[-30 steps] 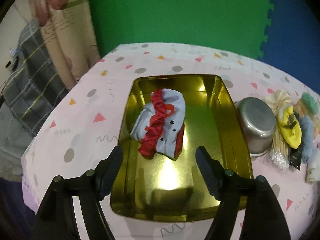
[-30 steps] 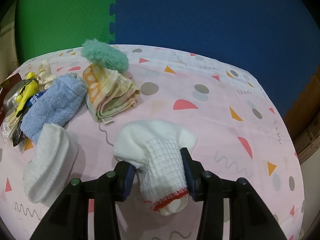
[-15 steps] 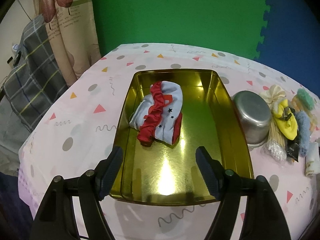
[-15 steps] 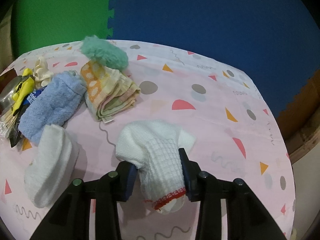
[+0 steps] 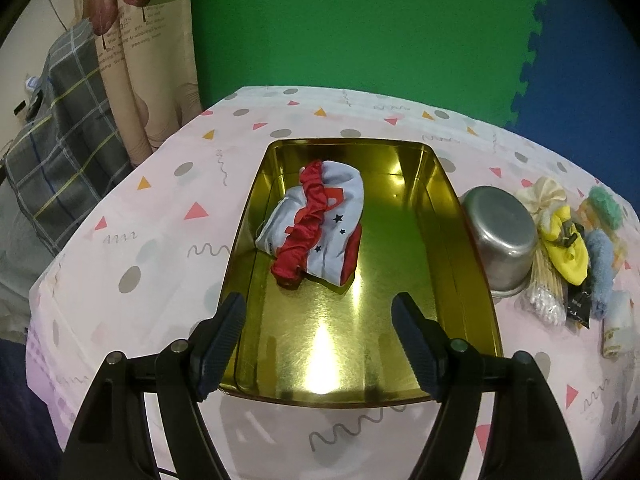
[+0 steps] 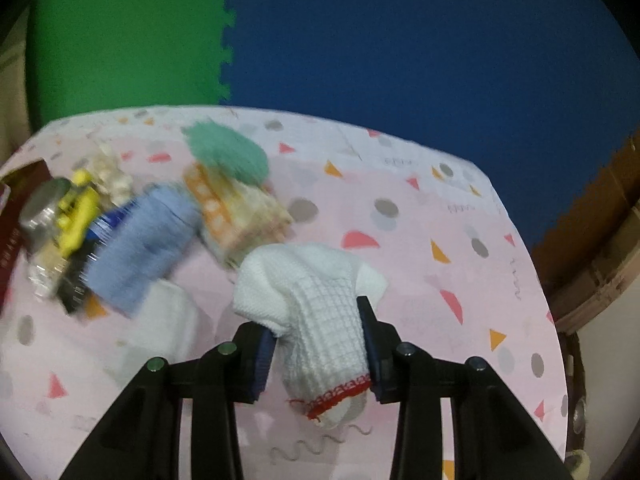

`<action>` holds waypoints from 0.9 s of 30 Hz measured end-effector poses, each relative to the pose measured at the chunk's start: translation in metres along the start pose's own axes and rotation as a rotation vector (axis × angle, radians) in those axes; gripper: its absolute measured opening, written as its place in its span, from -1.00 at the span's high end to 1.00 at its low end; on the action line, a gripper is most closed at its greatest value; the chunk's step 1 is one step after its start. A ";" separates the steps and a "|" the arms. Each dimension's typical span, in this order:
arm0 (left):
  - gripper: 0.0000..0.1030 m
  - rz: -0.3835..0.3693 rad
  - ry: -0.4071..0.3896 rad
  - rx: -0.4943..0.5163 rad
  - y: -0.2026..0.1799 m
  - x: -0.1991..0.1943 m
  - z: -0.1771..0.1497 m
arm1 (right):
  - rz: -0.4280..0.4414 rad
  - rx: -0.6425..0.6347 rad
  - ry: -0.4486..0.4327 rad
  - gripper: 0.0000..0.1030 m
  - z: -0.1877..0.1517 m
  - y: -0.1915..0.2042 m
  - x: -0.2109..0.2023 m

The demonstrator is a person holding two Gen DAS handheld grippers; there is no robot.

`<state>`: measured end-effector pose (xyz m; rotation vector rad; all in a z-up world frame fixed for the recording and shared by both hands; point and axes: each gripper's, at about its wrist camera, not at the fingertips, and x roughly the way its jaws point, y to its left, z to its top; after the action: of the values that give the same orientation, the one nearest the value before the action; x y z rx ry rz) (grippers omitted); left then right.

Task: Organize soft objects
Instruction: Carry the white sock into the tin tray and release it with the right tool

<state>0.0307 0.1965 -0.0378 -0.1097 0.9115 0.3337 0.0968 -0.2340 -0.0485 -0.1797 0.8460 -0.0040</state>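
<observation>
I have the white sock [image 6: 316,312] pinched between the right gripper [image 6: 316,344] pads, red-trimmed cuff hanging down toward the camera, toe end bunched past the fingertips. The jaws have just been closing on it and now stand narrow, with the pads pressing into the knit. The sock looks clear of the pink patterned tablecloth [image 6: 420,288], though I can't confirm the gap under it. The view is motion-blurred.

Left of the sock, nearest first: a white folded cloth [image 6: 168,320], a blue fuzzy cloth [image 6: 140,244], a striped orange-yellow towel [image 6: 236,208], and a green fluffy piece [image 6: 224,152] lying on the towel's far end. Beyond the blue cloth I see a yellow item [image 6: 76,212] and a metal pot [image 6: 40,208].

On my left side, the left gripper [image 5: 318,336] hangs wide open, holding nothing, over the near end of the gold tray [image 5: 460,240]. In the tray is one red-and-pale-blue garment [image 5: 316,224] with small stars, lying in the far half toward the tray's left wall, well ahead of the fingertips. The pot [image 5: 500,236] sits upside down just right of the tray, and the soft pile lies beyond it.
</observation>
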 end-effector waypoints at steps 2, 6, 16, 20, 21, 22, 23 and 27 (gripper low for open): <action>-0.51 0.014 -0.006 0.002 -0.001 0.000 -0.001 | 0.024 -0.019 -0.022 0.26 0.007 0.011 -0.010; -0.54 0.022 -0.027 -0.005 -0.001 -0.005 -0.001 | 0.101 -0.058 -0.052 0.26 0.021 0.042 -0.027; -0.67 0.092 -0.103 -0.061 0.014 -0.017 0.004 | 0.355 -0.157 -0.038 0.26 0.035 0.143 -0.036; -0.72 0.124 -0.124 -0.131 0.031 -0.022 0.008 | 0.446 -0.213 -0.047 0.26 0.040 0.191 -0.046; -0.73 0.127 -0.122 -0.143 0.035 -0.021 0.009 | 0.468 -0.227 -0.048 0.26 0.042 0.204 -0.049; -0.73 0.133 -0.120 -0.156 0.039 -0.021 0.010 | 0.486 -0.241 -0.049 0.26 0.044 0.215 -0.049; -0.73 0.141 -0.116 -0.167 0.043 -0.020 0.010 | 0.505 -0.256 -0.049 0.26 0.044 0.228 -0.051; -0.74 0.172 -0.102 -0.184 0.054 -0.018 0.013 | 0.545 -0.297 -0.047 0.26 0.045 0.260 -0.057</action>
<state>0.0121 0.2462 -0.0133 -0.1824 0.7898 0.5783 0.0753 0.0338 -0.0184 -0.2220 0.8237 0.6364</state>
